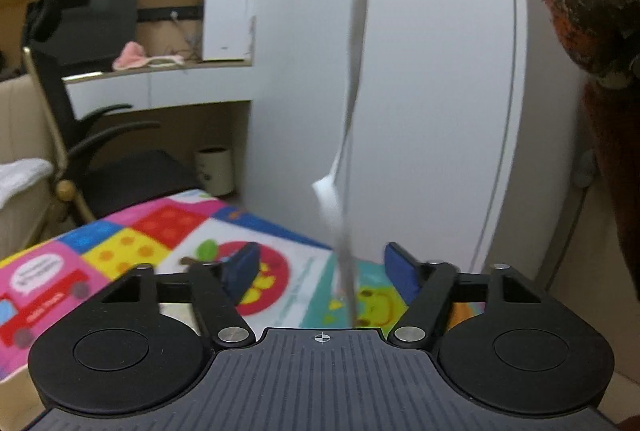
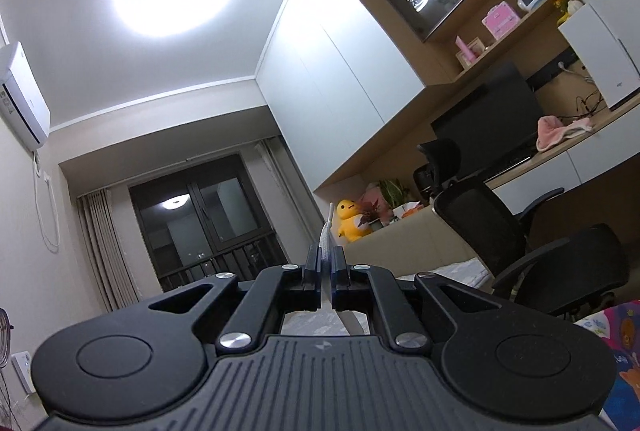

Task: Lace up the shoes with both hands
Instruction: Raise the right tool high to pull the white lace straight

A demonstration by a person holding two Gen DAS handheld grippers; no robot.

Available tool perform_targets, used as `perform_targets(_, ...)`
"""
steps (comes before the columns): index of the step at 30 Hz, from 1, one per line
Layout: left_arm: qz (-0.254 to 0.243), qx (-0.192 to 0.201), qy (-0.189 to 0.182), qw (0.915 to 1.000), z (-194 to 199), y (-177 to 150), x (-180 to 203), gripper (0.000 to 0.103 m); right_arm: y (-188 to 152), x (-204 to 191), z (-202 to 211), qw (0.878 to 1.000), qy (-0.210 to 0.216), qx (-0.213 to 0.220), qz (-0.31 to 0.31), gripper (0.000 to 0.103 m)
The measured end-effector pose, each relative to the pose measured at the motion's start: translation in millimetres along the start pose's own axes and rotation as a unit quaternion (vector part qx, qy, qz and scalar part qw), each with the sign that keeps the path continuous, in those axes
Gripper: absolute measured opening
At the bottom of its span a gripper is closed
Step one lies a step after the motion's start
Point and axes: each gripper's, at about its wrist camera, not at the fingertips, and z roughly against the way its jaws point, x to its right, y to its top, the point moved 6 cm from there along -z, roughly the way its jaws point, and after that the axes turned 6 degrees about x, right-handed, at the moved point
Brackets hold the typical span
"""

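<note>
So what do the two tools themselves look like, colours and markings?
Both are black: ribbed dark-grey body, two round discs, angled linkage arms with silver pivot pins. The left tool has blue finger pads and a small crosshair mark; the right tool has dark fingers and a faint logo.

White lace (image 1: 357,71), multicoloured patchwork mat (image 1: 132,247) (red, yellow, blue, pink squares), blue-padded tool (image 1: 320,271)

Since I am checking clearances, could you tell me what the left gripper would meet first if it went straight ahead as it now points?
Probably the white shoelace, which hangs blurred between the open fingers of the left gripper. Beyond it stands the white cabinet door, above the colourful play mat. Depth is uncertain.
</note>
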Motion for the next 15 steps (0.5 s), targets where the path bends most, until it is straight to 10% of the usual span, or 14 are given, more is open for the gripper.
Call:
perform_targets(2, 0.006, -0.018, -0.002, 0.9998, -9, -7, -1, 0.014, 3, 1, 5, 1.0, -0.009, 0.005, 0.003, 0.004)
perform_targets(10, 0.039, -0.117, 0.022, 0.9921, 5, -71, -18, 0.008, 21, 3, 25, 0.998, -0.027, 0.052, 0.019, 0.004)
perform_targets(15, 0.034, -0.088, 0.034, 0.9949, 19, -57, -22, 0.014, 17, 1, 23, 0.998, -0.021, 0.049, 0.021, 0.004)
